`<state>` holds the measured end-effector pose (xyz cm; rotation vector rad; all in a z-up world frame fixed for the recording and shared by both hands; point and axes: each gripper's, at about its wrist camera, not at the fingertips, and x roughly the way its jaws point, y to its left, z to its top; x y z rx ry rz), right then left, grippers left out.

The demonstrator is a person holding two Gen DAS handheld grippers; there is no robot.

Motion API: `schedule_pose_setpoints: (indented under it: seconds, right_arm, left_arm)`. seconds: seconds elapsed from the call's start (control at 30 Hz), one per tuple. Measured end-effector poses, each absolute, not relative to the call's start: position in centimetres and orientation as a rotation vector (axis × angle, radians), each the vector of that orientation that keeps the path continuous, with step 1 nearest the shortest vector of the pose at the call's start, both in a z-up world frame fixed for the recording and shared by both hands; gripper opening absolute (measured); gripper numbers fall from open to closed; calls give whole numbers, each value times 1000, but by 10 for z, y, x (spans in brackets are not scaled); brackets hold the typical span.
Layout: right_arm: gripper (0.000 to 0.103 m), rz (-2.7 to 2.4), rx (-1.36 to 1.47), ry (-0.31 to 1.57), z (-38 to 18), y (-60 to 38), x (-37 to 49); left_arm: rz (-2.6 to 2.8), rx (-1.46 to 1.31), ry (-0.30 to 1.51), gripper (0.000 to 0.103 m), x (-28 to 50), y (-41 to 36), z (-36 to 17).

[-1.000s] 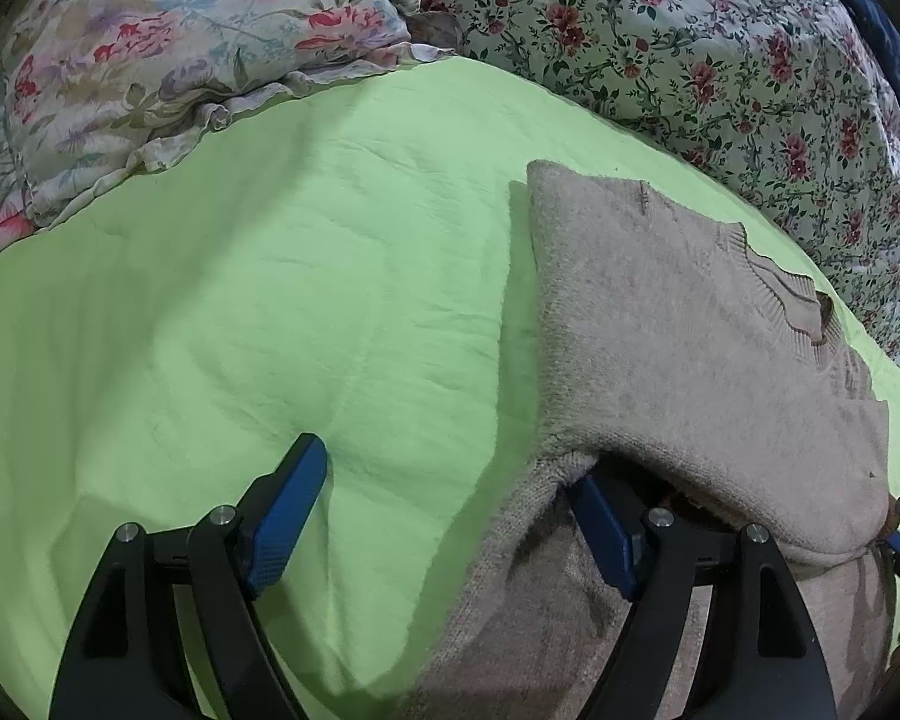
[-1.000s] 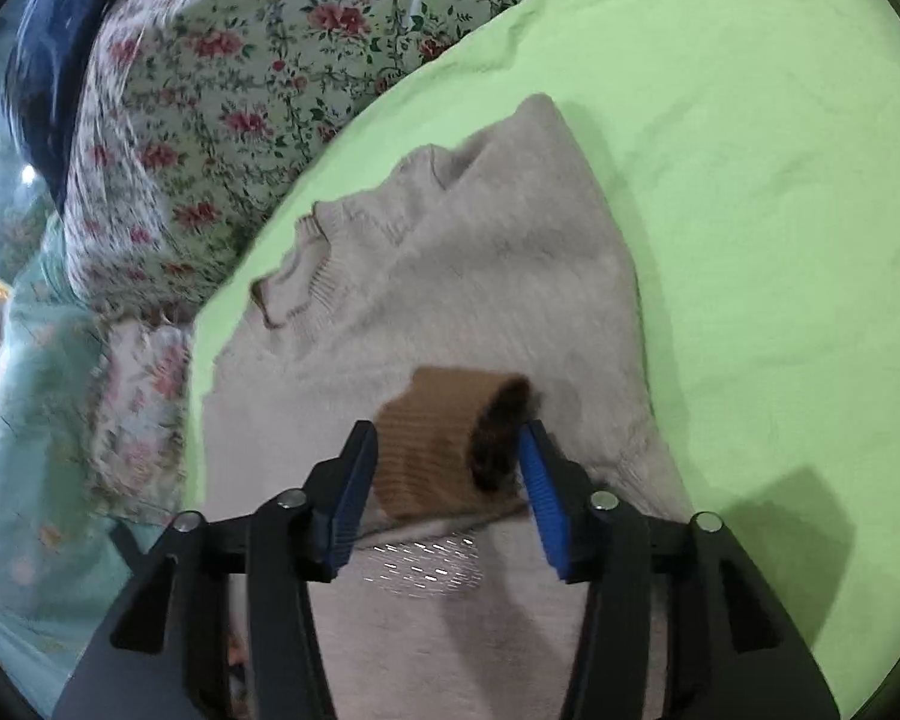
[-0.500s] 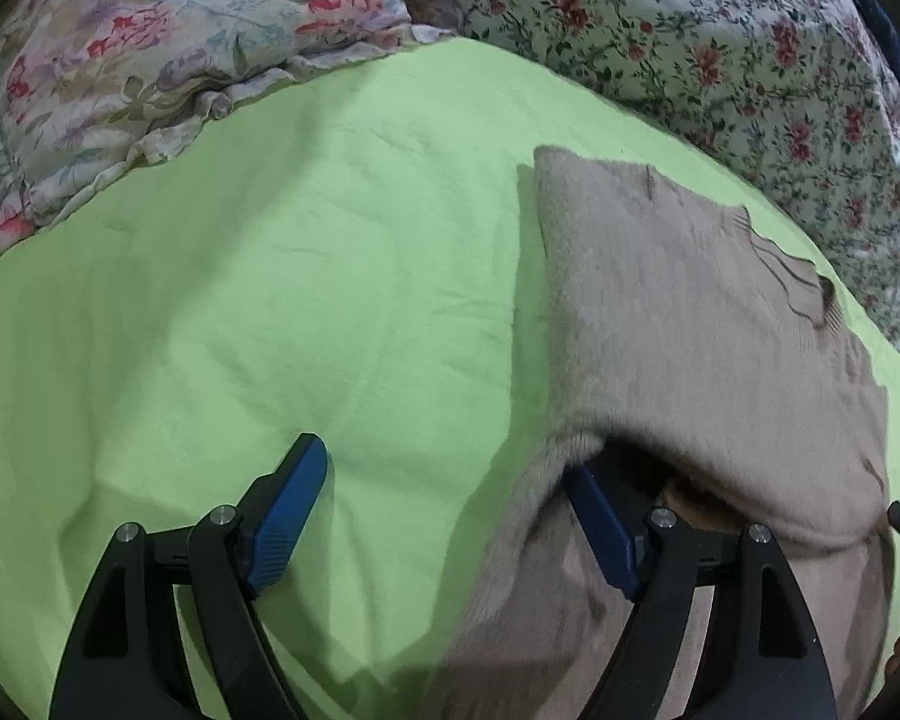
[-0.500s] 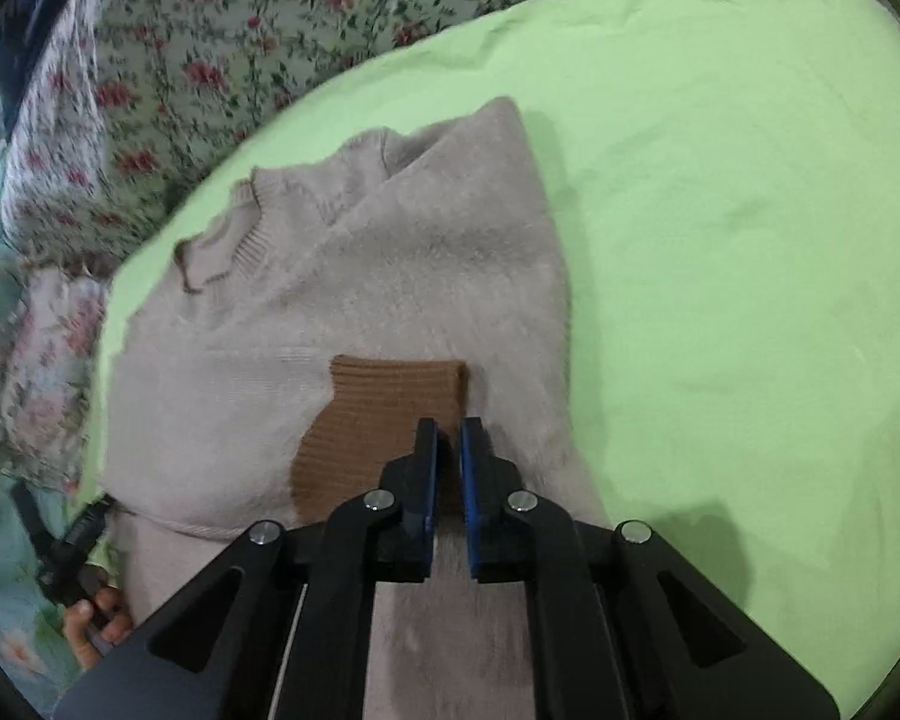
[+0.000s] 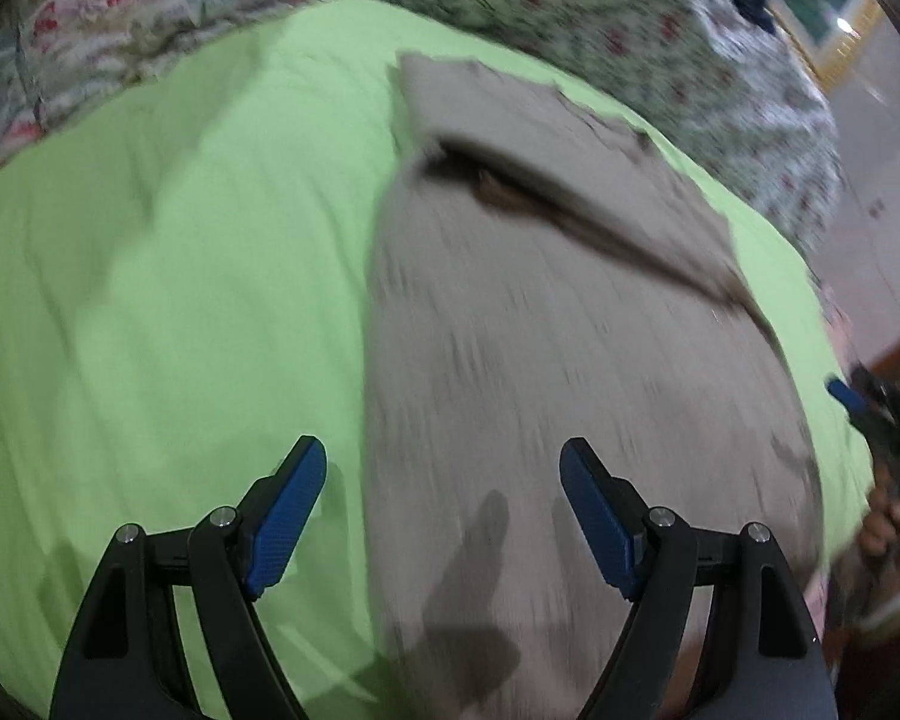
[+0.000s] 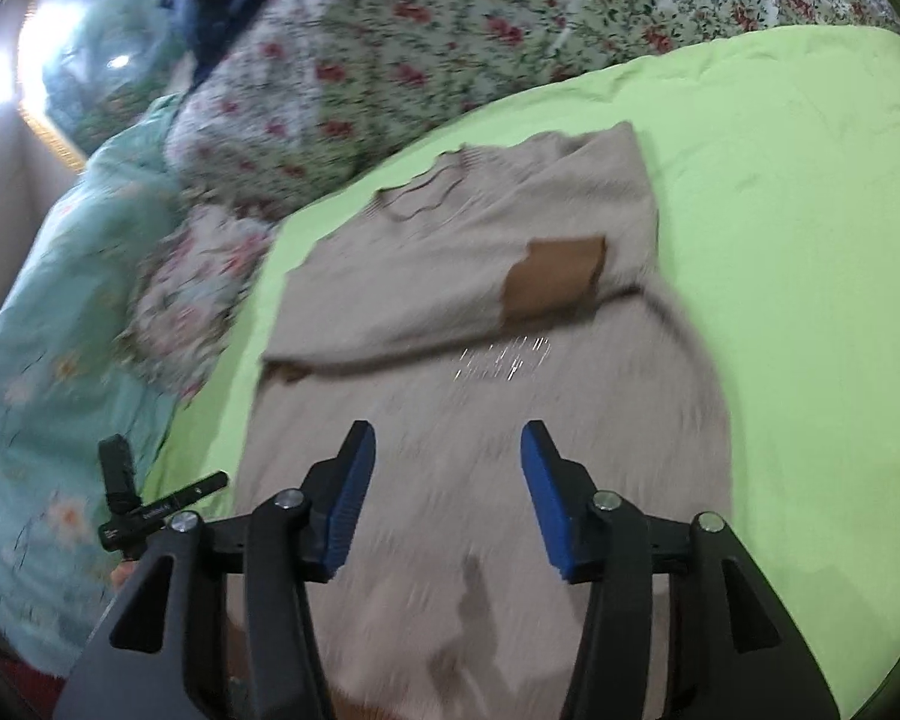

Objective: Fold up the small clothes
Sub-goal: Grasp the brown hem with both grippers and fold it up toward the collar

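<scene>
A small beige knit sweater [image 5: 558, 360] lies flat on the green sheet [image 5: 168, 276], its sleeves folded across the chest. In the right wrist view the sweater [image 6: 498, 396] shows a brown cuff [image 6: 555, 285] on top and the neckline at the far end. My left gripper [image 5: 444, 516] is open and empty above the sweater's near left edge. My right gripper [image 6: 447, 492] is open and empty above the sweater's lower body. Both views are motion-blurred.
Floral bedding [image 6: 390, 60] is heaped along the far side, with a floral pillow [image 5: 138, 18] at the far left. A teal quilt [image 6: 48, 312] lies beside the sweater. The other gripper's tip and the person's hand [image 5: 888, 480] show at the right edge.
Both grippers pulled back toward the sweater's hem. The right gripper, shut on the brown cuff half a second ago, has opened and let it go. The left finger left the fold.
</scene>
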<state>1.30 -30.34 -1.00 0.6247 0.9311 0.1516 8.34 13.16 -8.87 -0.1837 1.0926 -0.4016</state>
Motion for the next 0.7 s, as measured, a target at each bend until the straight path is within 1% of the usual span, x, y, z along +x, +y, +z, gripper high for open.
schedule_pose_setpoints:
  seconds: [0.03, 0.13, 0.27, 0.33, 0.37, 0.4, 0.5, 0.7]
  right_arm:
    - [59, 164, 624, 929, -11, -301, 1]
    - [59, 175, 622, 933, -13, -300, -30]
    - [59, 161, 628, 935, -18, -305, -78]
    - [59, 140, 653, 948, -22, -311, -96]
    - [59, 130, 663, 952, -24, -315, -105]
    - [59, 118, 672, 958, -26, -320, -114]
    - [59, 88, 696, 993, -33, -332, -136]
    - [59, 222, 796, 1072, -66, -323, -153]
  left_arm:
    - [-409, -181, 1106, 81, 70, 135, -91]
    - [-428, -221, 1151, 81, 37, 146, -101]
    - [-501, -296, 1148, 81, -2, 148, -108]
    - [-549, -334, 1146, 80, -8, 142, -110]
    - [-568, -346, 1143, 78, -12, 139, -110]
    - [-576, -336, 1135, 72, -16, 135, -110]
    - [-577, -291, 1133, 64, -21, 132, -110]
    - [-627, -297, 1158, 63, -26, 131, -111]
